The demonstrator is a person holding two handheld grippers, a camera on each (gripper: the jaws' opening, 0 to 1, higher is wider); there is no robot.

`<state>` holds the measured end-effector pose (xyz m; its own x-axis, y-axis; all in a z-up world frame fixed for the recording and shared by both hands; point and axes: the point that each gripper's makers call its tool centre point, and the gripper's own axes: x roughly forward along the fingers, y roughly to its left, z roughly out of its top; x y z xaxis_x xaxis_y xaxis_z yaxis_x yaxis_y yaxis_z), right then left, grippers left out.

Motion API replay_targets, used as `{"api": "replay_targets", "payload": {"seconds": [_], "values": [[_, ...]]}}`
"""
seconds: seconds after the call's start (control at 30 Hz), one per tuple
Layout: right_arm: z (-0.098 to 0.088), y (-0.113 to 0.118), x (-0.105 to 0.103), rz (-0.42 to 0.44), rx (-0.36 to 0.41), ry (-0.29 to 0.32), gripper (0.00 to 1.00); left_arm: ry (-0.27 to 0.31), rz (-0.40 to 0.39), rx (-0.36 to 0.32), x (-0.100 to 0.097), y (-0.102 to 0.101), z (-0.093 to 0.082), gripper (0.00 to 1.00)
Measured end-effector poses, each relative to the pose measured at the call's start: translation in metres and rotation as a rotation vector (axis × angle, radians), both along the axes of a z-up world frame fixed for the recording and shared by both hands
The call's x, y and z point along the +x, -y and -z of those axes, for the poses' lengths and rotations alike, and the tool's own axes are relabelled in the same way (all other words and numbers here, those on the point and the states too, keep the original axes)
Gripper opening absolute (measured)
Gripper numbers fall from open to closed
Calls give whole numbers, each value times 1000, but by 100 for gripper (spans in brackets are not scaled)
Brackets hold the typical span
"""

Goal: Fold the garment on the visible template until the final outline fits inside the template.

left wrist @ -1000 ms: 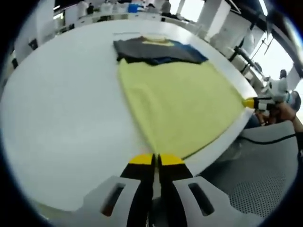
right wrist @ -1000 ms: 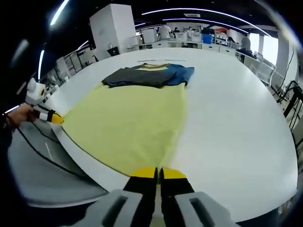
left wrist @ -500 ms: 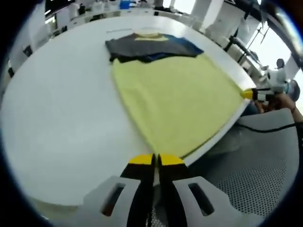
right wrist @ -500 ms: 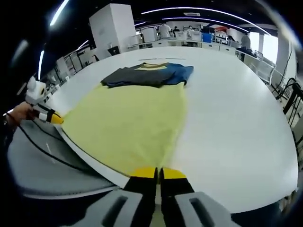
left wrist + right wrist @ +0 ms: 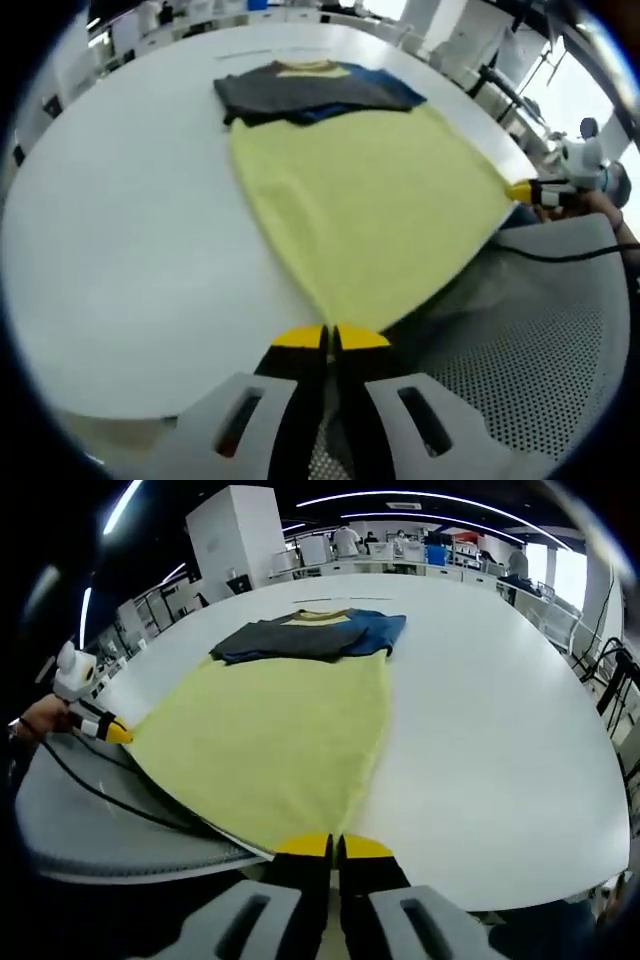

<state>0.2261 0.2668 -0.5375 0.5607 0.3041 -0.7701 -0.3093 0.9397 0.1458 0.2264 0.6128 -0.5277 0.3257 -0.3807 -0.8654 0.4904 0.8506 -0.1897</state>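
A garment with a yellow body (image 5: 370, 210) (image 5: 270, 740) and dark grey and blue sleeves (image 5: 300, 92) (image 5: 310, 635) lies flat on the white table (image 5: 120, 230) (image 5: 490, 740), collar at the far end. My left gripper (image 5: 330, 338) is shut on one corner of the hem at the table's near edge. My right gripper (image 5: 335, 845) is shut on the other hem corner. Each gripper also appears in the other's view, its yellow tips at the stretched hem: the right gripper (image 5: 525, 190) and the left gripper (image 5: 112, 731).
Below the table's near edge there is a grey perforated surface (image 5: 540, 380) (image 5: 90, 820) with a black cable (image 5: 560, 255) across it. A person's hand (image 5: 600, 205) holds the right gripper. Benches, shelves and a white pillar (image 5: 235, 535) stand far behind the table.
Both grippers have drawn back a little with the hem. The garment has slid toward the near edge, and more of the perforated surface shows below the table.
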Motion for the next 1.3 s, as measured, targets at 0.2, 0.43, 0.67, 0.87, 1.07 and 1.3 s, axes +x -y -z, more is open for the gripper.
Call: {"api": "replay_targets", "payload": {"seconds": [0.2,0.43,0.67,0.87,1.07,1.3], "values": [[1,0,-4,-4,-2,-8,0,0,11,9,-3,-1,0,0],[-8,-2,-2,-7,4,9,0,69,4,-8,5,0,-12,0],[-32,-5,8,-28,-6,61,0,98,-36,-42,11,-2,-30,0],[-48,-6,19,-48,-34,107,0,125,-52,-66,20,-3,-43,0],[-58,-6,25,-53,-40,130,0,157,-68,-83,30,-4,-60,0],[-71,-5,36,-38,-35,175,0,198,-85,-93,43,-5,-72,0]]}}
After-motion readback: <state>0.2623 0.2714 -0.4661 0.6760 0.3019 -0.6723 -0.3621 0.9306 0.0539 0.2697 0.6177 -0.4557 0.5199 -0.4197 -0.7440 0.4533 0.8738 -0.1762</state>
